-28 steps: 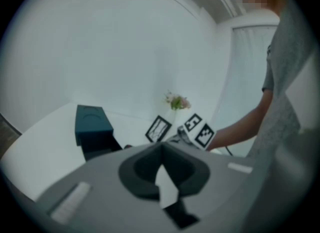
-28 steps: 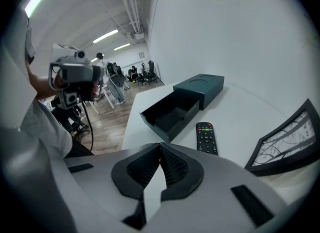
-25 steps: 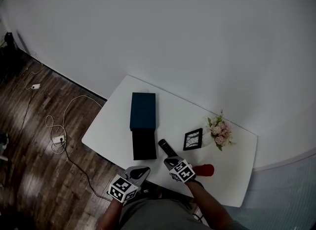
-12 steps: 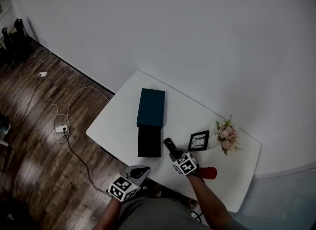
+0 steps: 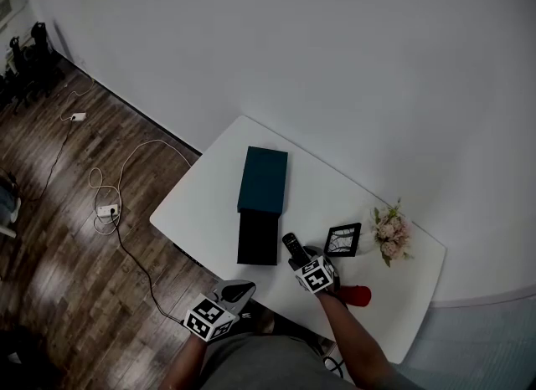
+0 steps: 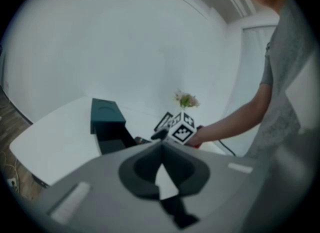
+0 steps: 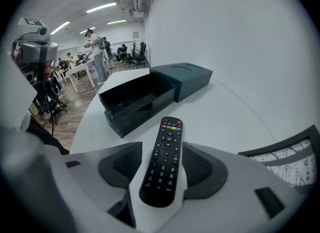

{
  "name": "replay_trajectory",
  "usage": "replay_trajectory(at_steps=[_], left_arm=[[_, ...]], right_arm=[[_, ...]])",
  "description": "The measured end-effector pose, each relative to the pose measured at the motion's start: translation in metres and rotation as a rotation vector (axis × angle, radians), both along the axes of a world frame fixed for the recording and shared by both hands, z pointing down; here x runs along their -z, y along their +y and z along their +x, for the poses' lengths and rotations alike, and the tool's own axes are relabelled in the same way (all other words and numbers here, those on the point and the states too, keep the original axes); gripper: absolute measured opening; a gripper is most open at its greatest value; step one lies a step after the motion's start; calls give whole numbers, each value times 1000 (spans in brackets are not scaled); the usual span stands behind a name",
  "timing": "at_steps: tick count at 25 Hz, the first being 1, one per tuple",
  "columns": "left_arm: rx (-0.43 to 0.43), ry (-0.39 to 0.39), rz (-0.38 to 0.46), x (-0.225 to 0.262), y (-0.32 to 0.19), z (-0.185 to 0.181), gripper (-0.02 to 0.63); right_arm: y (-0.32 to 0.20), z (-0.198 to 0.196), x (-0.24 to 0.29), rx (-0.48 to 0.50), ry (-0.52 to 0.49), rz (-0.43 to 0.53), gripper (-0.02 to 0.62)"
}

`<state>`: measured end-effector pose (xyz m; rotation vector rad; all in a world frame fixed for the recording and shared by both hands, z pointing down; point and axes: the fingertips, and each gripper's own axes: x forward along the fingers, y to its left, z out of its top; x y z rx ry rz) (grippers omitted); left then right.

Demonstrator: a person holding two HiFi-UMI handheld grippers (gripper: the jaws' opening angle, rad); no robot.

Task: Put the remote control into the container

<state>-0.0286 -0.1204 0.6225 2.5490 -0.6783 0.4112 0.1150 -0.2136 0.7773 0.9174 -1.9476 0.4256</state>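
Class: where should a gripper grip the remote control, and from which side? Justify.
Grip the remote control across its long narrow sides at mid-length, coming from above: it lies flat, buttons up, on the table. The right gripper, jaws just opened, straddles it.

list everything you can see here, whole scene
table: one, white, on the floor
floor: one, dark wood, left of the table
teal box: one, dark teal, far part of the table
black tray: one, black, open-topped, at the teal box's near end
remote control: one, black, on the table beside the tray
picture frame: one, black, right of the remote
flowers: one bunch, pink, right of the frame
red object: one, red, near table edge
power strip: one, white, with cable, on the floor
left gripper: one, grey, shut, empty, off the near table edge
right gripper: one, grey, jaws just opened, remote lying between them
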Motion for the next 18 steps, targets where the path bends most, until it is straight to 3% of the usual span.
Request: replay_trajectory(at_steps=[18], left_arm=[[-5, -13, -20, -7, 0, 4, 0]], right_arm=[[-7, 5, -25, -121, -68, -101, 236]])
